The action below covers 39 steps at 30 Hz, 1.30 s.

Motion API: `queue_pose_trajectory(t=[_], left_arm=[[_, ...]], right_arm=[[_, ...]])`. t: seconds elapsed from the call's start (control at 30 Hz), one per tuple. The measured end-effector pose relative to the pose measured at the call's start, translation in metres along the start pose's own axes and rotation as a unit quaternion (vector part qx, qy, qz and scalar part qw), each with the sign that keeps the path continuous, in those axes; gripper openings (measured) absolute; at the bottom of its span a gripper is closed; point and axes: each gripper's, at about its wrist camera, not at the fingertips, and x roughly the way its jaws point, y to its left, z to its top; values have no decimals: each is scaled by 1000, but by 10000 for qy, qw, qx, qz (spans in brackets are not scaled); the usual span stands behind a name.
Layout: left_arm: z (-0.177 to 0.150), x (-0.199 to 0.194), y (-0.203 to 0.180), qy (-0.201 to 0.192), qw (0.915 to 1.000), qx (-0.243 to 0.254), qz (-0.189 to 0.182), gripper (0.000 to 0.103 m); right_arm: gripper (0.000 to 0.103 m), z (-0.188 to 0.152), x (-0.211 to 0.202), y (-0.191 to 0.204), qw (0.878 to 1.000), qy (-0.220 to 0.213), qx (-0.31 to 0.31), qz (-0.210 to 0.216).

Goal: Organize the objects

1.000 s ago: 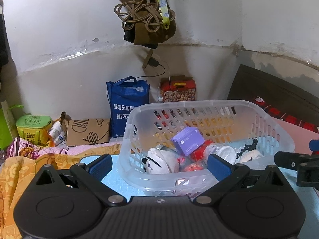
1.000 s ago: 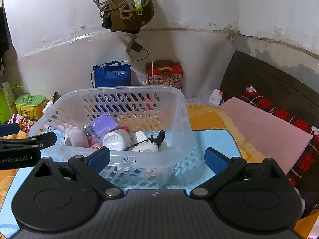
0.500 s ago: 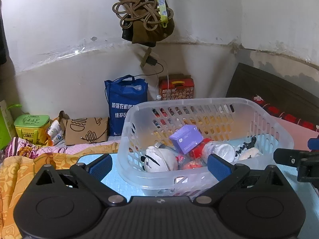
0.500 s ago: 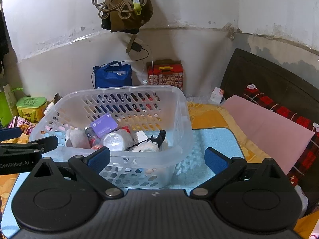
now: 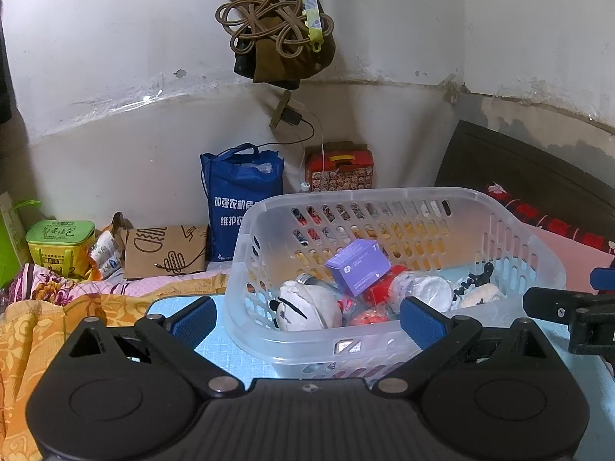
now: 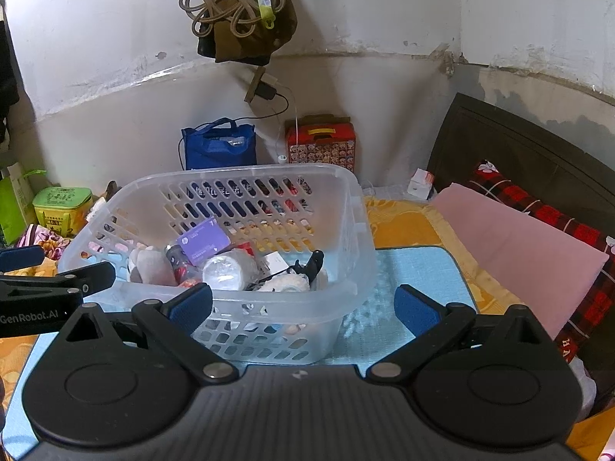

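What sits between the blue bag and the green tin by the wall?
A brown paper bag and small packets lie between the blue bag and green tin, in the left view.

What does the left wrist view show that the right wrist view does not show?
Only the left wrist view shows the brown paper bag with printed drawings. Only the right wrist view shows the small white carton by the headboard. Both share the clear basket, purple box, blue bag, and both open hand-held grippers: left, right.

Clear slotted basket (image 5: 499,226), cluttered inside
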Motion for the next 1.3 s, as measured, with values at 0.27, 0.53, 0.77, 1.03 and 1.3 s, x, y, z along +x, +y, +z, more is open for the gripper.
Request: queue_pose_trajectory(t=[0.27,0.53,0.77,1.03,1.3], left_arm=[[-1,0,-1,12,10000,50,-34,102],[0,1,1,15,10000,-38,-20,102],[0,1,3,9,10000,-23,-22,102],[0,2,3,16,10000,-29,-25,102],[0,2,3,22,10000,-35,-32,102]], right_arm=[[103,-1,0,1,10000,-10,14,-24],[103,-1,1,-1,10000,-7,22,-12],[103,-2,2,-1,10000,8,21,-6],[103,-2,3,-1,10000,20,18,5],[103,-5,5,0,10000,50,19,4]])
